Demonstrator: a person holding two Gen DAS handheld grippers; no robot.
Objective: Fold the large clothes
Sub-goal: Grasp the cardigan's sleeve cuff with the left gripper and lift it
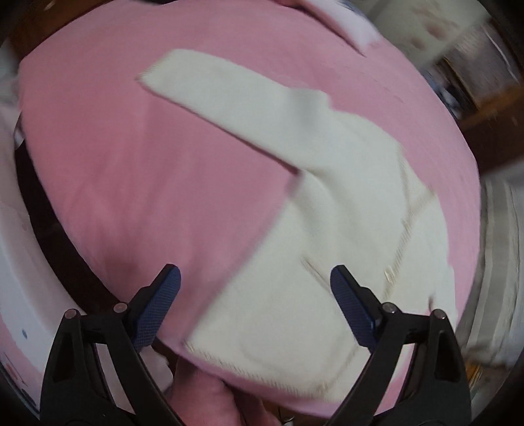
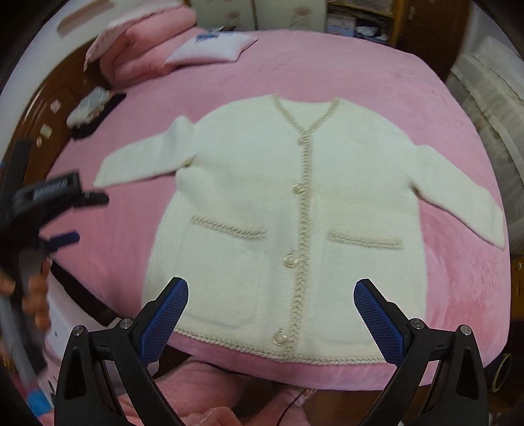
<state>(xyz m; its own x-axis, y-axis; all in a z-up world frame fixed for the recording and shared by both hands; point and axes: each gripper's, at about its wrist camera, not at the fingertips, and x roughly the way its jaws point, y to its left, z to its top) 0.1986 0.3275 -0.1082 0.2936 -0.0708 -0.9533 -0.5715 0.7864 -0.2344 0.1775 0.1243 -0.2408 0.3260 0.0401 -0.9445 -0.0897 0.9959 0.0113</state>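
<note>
A cream knitted cardigan (image 2: 249, 183) lies flat and buttoned, front up, on the pink bedspread (image 2: 327, 59), with both sleeves spread out and its hem toward me. My right gripper (image 2: 271, 285) hovers open over the hem, nothing between its blue pads (image 2: 163, 314). In the blurred left wrist view the cardigan (image 1: 344, 213) lies slanted, one sleeve (image 1: 229, 98) reaching to the upper left. My left gripper (image 1: 255, 275) is open above the cardigan's side edge near the hem, holding nothing. It also shows in the right wrist view as the left gripper (image 2: 82, 218), held by a hand (image 2: 32, 295) left of the cardigan.
A white pillow (image 2: 213, 46) and a pink folded blanket (image 2: 147, 55) lie at the bed's far end. Small items rest on a dark wooden surface (image 2: 42, 131) at left. A wooden shelf (image 2: 360, 19) stands behind, and pale fabric (image 2: 484, 91) hangs at right.
</note>
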